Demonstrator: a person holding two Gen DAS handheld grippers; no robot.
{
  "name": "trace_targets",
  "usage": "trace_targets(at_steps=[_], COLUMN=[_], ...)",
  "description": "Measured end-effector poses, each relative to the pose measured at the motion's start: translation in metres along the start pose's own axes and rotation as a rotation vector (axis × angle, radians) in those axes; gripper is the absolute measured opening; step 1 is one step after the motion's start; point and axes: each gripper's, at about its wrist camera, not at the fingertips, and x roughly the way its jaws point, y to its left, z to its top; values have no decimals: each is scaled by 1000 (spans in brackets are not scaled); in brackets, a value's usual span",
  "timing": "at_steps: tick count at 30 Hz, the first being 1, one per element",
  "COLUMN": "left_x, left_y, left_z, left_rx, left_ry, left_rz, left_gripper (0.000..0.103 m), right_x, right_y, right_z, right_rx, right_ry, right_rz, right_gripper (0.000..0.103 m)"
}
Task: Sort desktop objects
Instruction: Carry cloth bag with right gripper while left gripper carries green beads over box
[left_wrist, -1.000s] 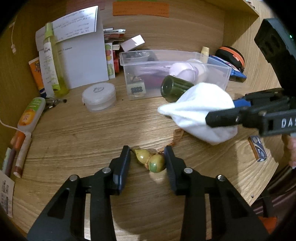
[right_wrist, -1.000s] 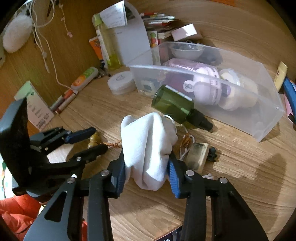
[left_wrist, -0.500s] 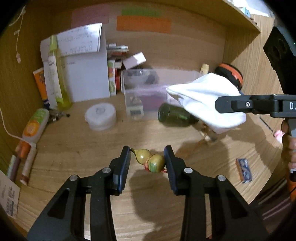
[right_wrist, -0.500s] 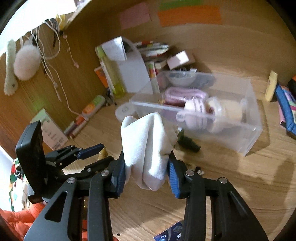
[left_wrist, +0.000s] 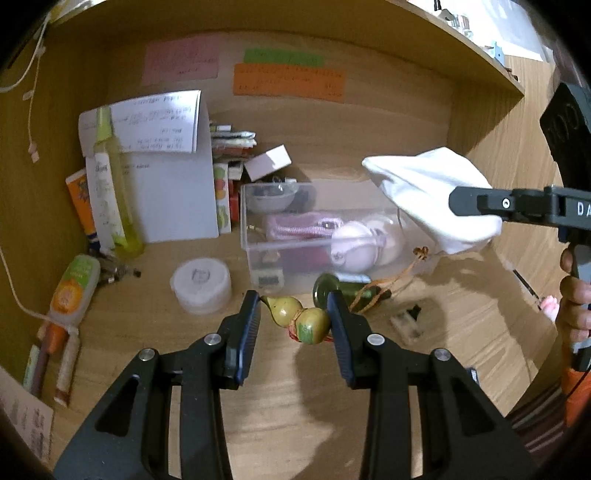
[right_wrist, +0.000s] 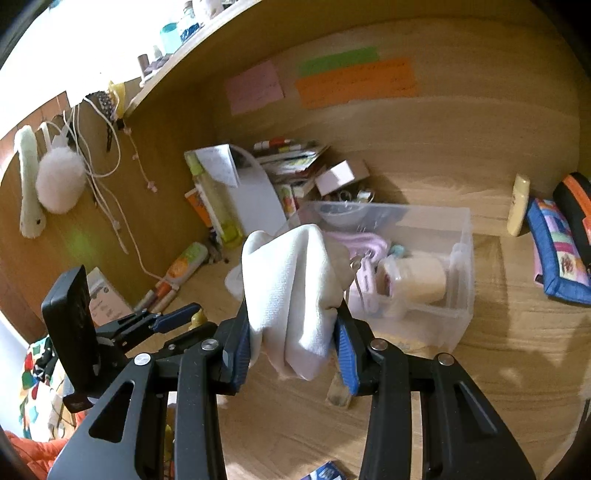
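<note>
Gripping a smooth double-bulbed gourd charm (left_wrist: 298, 320), the left tool (left_wrist: 293, 325) hangs above the wood-grain desk (left_wrist: 295, 413); the right tool (right_wrist: 293, 332) pinches soft crumpled white cloth (right_wrist: 295, 295).

Pink (left_wrist: 180, 65), green (left_wrist: 282, 56) and orange (left_wrist: 289, 82) paper notes are sticking to the wooden back panel (left_wrist: 399, 122). White fluffy pompom (right_wrist: 60, 184) and white cords (right_wrist: 96, 162) are hanging on the left side wall. Jars are sitting on the upper shelf (right_wrist: 173, 55), blurred. Orange fabric (right_wrist: 22, 456) is showing at the bottom left corner.
</note>
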Motion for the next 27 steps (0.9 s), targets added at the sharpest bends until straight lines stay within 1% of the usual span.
trace_targets(at_steps=[3,5,9,15,18,23,27], left_x=[5,8,15,35,49,75,92], left_y=[-1,-5,-10,-13,-12,-12,-8], left_z=[14,25,46,69,76,83,86], left_rx=[0,18,45,62,61,67,70], left_ry=[2,-6,-19,-16,-1,37,61], left_rz=[-20,-12,-9,-10,-10,-15,-14], left_gripper=[37,37,37,37,37,37,37], right_x=[1,3,10,23,31,47,59], right_y=[-6,-12,-22,-37,-44,-57,-62], right_z=[7,12,23,39,45,52,57], right_rx=[11,25,29,30,29,44,43], right_ry=[-19,-25,-36,-38,-30,-7,12], right_rz=[-8,-6,-29,-58,-75,-69,-83], right_gripper=[36,36,36,36,36,36,36])
